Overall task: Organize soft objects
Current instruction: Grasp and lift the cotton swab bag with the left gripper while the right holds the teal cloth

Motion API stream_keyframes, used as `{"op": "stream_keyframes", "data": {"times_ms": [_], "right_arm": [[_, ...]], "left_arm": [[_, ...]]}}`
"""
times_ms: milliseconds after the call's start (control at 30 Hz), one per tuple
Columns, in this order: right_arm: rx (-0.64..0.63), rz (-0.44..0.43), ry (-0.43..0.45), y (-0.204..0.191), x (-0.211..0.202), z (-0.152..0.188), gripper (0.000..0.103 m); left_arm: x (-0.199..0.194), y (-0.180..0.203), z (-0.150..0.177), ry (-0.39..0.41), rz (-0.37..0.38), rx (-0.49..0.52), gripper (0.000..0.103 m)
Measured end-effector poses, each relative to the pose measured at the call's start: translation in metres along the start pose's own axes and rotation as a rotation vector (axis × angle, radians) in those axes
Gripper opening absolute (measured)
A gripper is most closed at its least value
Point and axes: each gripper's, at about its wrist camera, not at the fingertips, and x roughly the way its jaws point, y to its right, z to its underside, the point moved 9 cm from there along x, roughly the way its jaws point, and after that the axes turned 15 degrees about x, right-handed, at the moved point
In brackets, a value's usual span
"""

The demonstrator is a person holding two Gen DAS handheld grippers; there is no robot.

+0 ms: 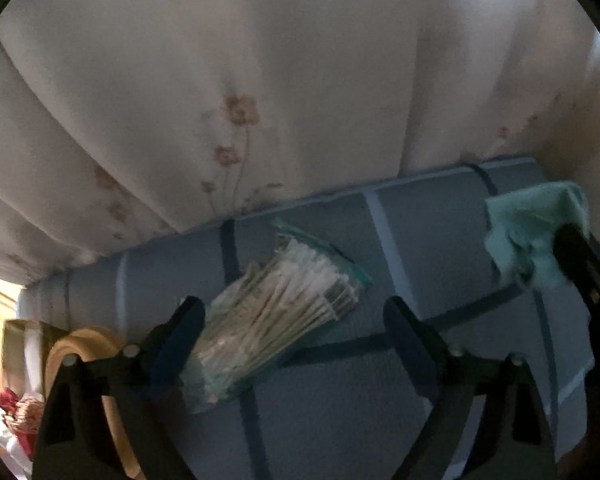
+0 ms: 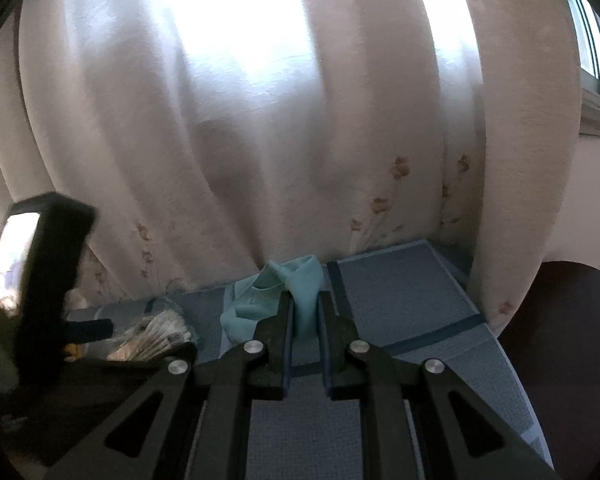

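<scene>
My left gripper [image 1: 296, 320] has its fingers [image 1: 186, 328] wide apart, nothing pinched. A clear bag of cotton swabs [image 1: 272, 308] lies flat on the blue checked cloth [image 1: 420, 240], its near end between my left fingers beside the left-hand one and its far end running ahead toward the curtain [image 1: 260, 80]; I can't tell whether that finger touches the bag. My right gripper [image 2: 306, 312] has its fingers [image 2: 284, 320] narrow, pinching a teal cloth [image 2: 284, 280]. The cloth bunches up ahead of the right fingertips and spills to their left, with a fold caught between the pads. From the left wrist view the teal cloth [image 1: 532, 236] sits well off to the right of my left fingers, wrapped around the tip of the right gripper [image 1: 572, 248]. From the right wrist view the swab bag [image 2: 156, 336] is to the left of my right fingers, near the left gripper body [image 2: 48, 264], which looms dark on that side. The blue checked cloth [image 2: 400, 292] runs under and ahead of both, ending at the curtain [image 2: 260, 120] hem. Left of my left fingers, past the cloth edge, is a tan rounded thing [image 1: 84, 344], blurred, can't tell what it is.
</scene>
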Motion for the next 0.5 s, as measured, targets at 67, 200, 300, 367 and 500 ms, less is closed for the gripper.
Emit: {"op": "stream_keyframes", "data": {"times_ms": [67,200,300,367,500], "right_arm": [[-0.002,-0.003,0.002,0.001,-0.003,0.0,0.012],[-0.001,0.0,0.006,0.003,-0.007,0.0,0.013],[-0.003,0.0,0.003,0.002,-0.007,0.001,0.013],[-0.007,0.001,0.003,0.001,-0.007,0.001,0.013],[-0.007,-0.001,-0.001,0.0,-0.007,0.0,0.013]], "left_arm": [[0.008,0.0,-0.002,-0.018,-0.007,-0.002,0.09],[0.015,0.005,-0.006,-0.018,-0.039,0.034,0.091],[0.017,0.004,-0.008,-0.011,-0.052,0.033,0.092],[0.018,0.001,-0.01,-0.018,-0.039,0.001,0.094],[0.023,-0.009,-0.007,-0.023,-0.01,-0.068,0.096]]}}
